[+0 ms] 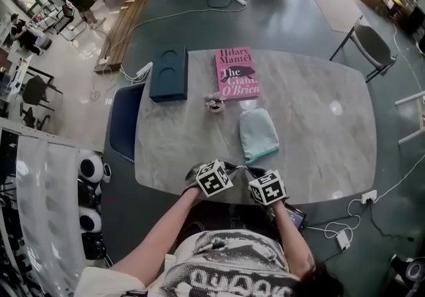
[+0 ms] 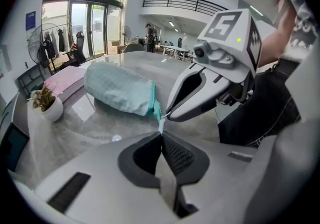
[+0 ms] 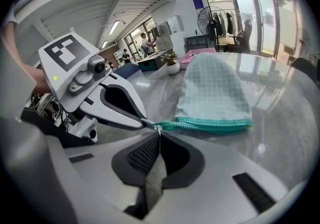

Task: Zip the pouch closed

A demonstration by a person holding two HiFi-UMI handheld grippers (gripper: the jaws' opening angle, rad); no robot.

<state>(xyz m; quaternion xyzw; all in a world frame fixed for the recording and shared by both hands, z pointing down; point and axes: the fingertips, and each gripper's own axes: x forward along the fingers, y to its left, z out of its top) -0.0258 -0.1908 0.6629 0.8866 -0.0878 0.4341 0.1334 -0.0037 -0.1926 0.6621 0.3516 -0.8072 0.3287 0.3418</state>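
Note:
A pale teal checked pouch (image 1: pixel 257 131) with a green zipper (image 3: pixel 210 126) lies on the marble table (image 1: pixel 319 123), its zipper edge towards me. Both grippers meet at the zipper's near end, just past the table's front edge. My left gripper (image 2: pixel 161 134) is shut on the teal tape end (image 2: pixel 160 124) of the zipper. My right gripper (image 3: pixel 159 132) is shut on the small metal zipper pull (image 3: pixel 158 128), tip to tip with the left gripper (image 3: pixel 145 124). In the head view the left gripper (image 1: pixel 236 167) and the right gripper (image 1: pixel 249 169) sit side by side below the pouch.
A pink book (image 1: pixel 236 73) and a dark teal box (image 1: pixel 169 74) lie at the table's far side. A small potted plant (image 1: pixel 214 102) stands between them and the pouch. A blue chair (image 1: pixel 125 119) stands at the table's left, a grey chair (image 1: pixel 373 46) at the far right.

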